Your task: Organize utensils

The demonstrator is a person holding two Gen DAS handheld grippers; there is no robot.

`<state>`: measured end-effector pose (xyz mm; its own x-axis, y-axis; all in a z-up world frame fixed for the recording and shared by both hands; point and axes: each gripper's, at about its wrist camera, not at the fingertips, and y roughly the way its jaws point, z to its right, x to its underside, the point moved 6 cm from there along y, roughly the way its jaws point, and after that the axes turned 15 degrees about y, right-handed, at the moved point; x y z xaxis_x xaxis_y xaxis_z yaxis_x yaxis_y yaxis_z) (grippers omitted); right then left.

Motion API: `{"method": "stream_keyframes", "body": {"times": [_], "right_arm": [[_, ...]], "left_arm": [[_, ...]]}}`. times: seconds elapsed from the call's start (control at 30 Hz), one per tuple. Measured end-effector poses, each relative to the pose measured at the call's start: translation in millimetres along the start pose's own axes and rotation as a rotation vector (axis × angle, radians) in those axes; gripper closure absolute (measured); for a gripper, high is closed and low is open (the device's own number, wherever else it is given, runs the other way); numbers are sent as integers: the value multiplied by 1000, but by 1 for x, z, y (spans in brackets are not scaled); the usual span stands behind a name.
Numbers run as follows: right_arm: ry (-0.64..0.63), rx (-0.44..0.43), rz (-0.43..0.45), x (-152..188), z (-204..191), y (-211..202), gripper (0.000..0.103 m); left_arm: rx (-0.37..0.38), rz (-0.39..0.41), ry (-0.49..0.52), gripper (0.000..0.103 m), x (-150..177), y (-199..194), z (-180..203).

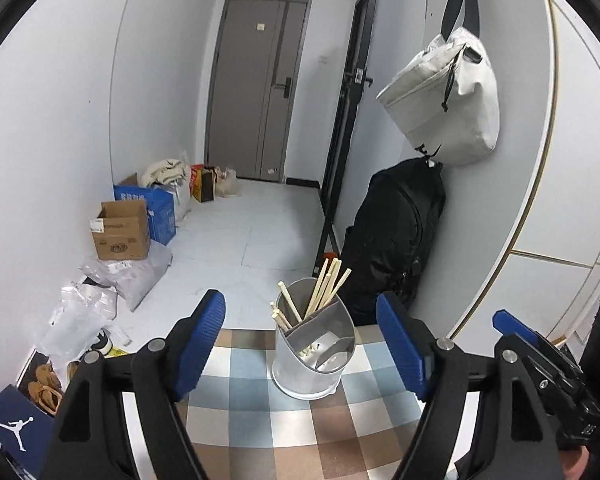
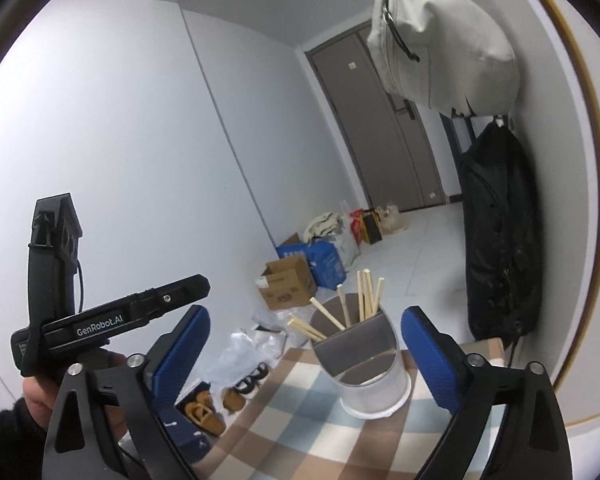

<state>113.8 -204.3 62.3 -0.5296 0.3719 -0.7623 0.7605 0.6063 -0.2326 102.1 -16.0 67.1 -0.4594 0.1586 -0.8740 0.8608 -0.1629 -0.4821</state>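
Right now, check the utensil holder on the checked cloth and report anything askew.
The chopsticks in the utensil holder splay unevenly: a few lean left, apart from the upright bunch. All sit in one compartment; the others look empty. The holder stands upright, nothing spilled.

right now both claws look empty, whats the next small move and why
Probably back both away: every chopstick in view already stands in the utensil holder, the left claw and right claw are open and empty, and none lies on the checked cloth.

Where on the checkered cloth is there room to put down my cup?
The checkered cloth is bare everywhere except where the utensil holder with chopsticks stands near the far edge. The widest free patch lies in front of the holder, towards the open grippers.
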Motion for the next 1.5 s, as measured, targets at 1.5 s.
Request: {"method": "stream_keyframes", "body": {"times": [1.5], "right_arm": [[-36, 70, -28, 32, -14, -21, 0]], "left_arm": [[-162, 42, 5, 2, 32, -33, 8]]}}
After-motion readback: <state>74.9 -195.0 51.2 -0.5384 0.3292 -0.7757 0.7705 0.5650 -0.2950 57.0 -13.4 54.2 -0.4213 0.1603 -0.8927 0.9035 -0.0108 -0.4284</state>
